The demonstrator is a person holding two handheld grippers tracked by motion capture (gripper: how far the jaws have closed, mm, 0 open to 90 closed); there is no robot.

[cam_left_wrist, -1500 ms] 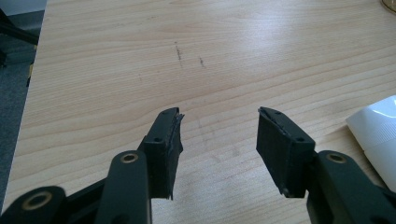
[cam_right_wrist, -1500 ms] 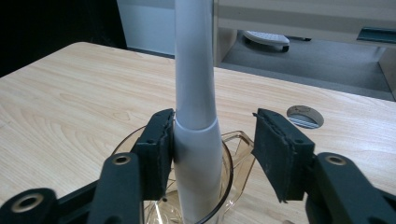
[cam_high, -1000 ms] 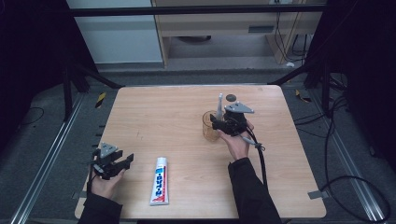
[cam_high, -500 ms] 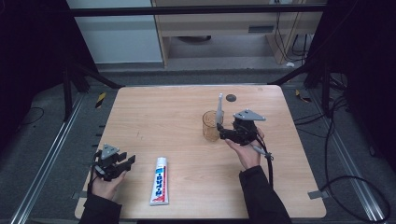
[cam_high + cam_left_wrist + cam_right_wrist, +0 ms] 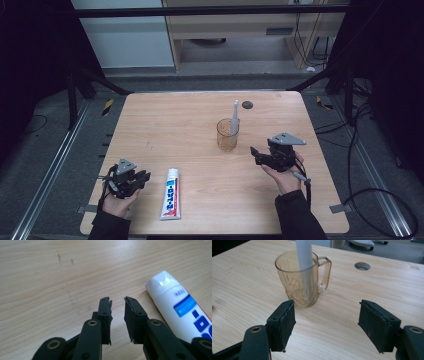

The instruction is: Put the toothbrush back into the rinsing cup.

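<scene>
Forearms enter from 6 o'clock in the high view, dark sleeves, each hand wrapped around a gripper. Left gripper (image 5: 142, 176) sits low at approx. 7 o'clock on the wooden table (image 5: 165, 125), jaws pointing toward 3 o'clock and only a narrow slit apart, nothing between them. Just beside it, toward 3 o'clock, lies a white toothpaste tube (image 5: 170, 194) w/ blue lettering, flat, long axis running 6 to 12; in the left gripper view its cap end (image 5: 163, 282) lies right of the jaws, not touching. Right gripper (image 5: 254, 154) rests at approx. 4 o'clock, palm cupped under it, jaws spread wide and empty, aimed toward 10 o'clock. Near it, apart from the jaws, stands an amber glass mug (image 5: 298, 280), upright, handle away from the gripper, w/ a white toothbrush (image 5: 234, 118) standing inside. Farther back, at 12 o'clock, a round hole (image 5: 247, 104) in the tabletop.
</scene>
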